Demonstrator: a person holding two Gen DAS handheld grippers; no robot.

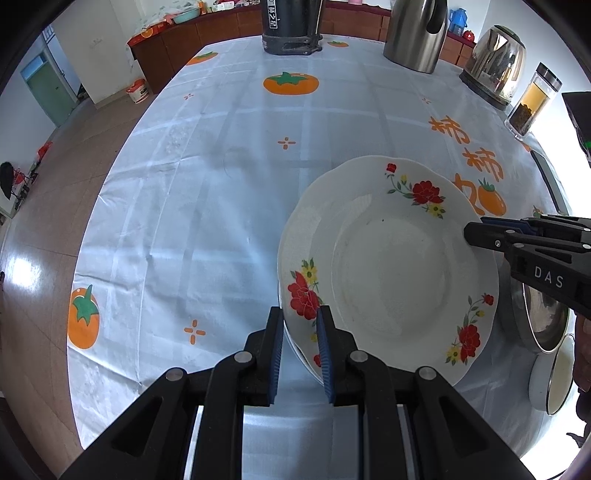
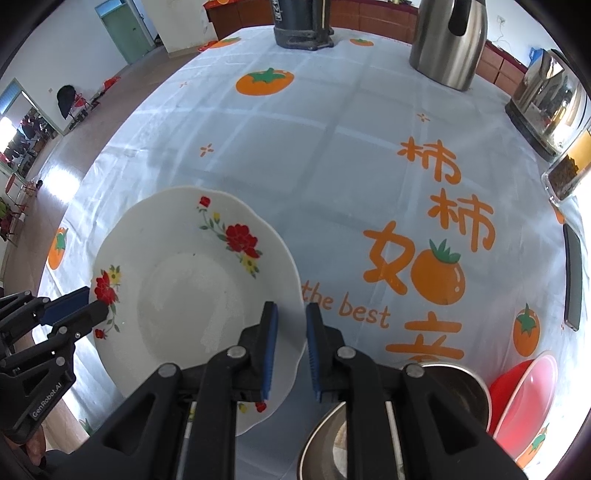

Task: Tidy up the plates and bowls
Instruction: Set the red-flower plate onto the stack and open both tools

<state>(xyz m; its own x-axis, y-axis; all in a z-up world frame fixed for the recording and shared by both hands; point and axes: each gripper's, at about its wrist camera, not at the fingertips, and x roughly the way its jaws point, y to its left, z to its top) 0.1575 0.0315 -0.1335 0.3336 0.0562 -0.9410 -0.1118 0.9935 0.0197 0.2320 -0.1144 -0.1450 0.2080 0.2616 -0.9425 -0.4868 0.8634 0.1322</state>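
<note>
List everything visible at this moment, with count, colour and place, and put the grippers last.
floral plate: one, white with red flowers, centre of table, held at opposite rims
tablecloth: one, pale blue with orange fruit prints, covering table
steel bowl: one, silver, right of plate
red bowl: one, red, right of steel bowl
white bowl: one, white, near edge, beside steel bowl
steel jug: one, silver, far side
kettle: one, shiny steel, far right
black flask: one, far side
jar: one, clear, yellow and dark contents, right
left gripper: black, blue pads, on plate rim
right gripper: black, blue pads, on opposite rim

Both wrist views look steeply down, sharing the plate closely.
</note>
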